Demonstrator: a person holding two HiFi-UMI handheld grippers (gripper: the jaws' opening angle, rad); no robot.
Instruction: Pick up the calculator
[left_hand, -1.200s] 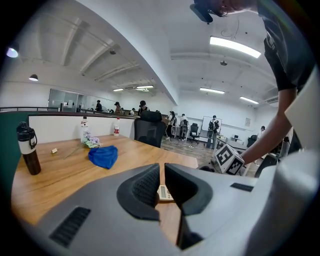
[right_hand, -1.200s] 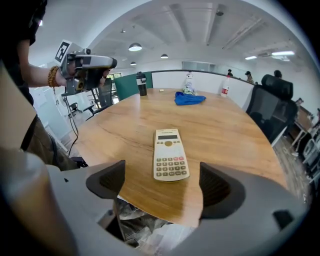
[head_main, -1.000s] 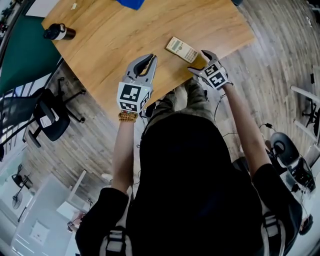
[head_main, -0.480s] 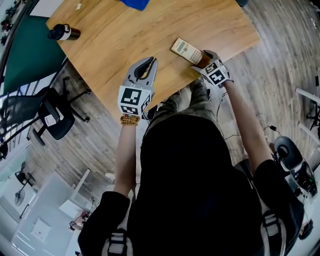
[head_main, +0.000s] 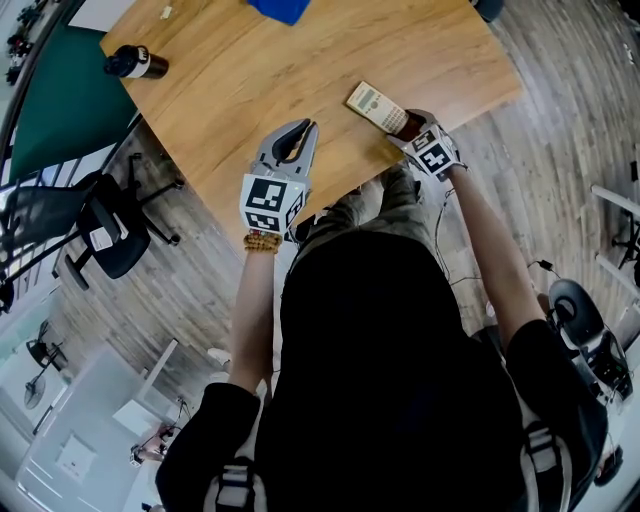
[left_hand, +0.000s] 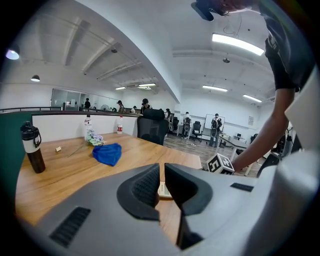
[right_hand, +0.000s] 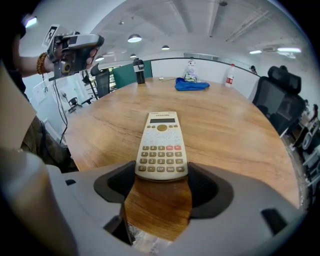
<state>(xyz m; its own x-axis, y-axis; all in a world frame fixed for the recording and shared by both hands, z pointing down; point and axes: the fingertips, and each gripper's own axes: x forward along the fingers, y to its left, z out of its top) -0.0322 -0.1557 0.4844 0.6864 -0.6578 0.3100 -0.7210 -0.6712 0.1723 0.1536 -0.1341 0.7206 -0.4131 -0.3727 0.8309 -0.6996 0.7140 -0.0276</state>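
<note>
Calculator (right_hand: 161, 145) lying flat near worktop (right_hand: 230, 125) edge, right gripper (right_hand: 161, 184) jaws closing around its near end, not yet gripping, left gripper (left_hand: 161, 176) hovering fully closed, holding nothing.

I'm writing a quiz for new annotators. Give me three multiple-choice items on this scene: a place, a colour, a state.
1. The calculator lies on the table: A in its middle; B at its far edge; C near the edge by the person.
2. The cloth is: A red; B blue; C green.
3. The left hand-held gripper has its jaws: A together, empty; B wide apart; C closed on the calculator.
Key: C, the head view shows it at the near edge; B, both gripper views show blue; A, its own view shows the jaws together, nothing held.
</note>
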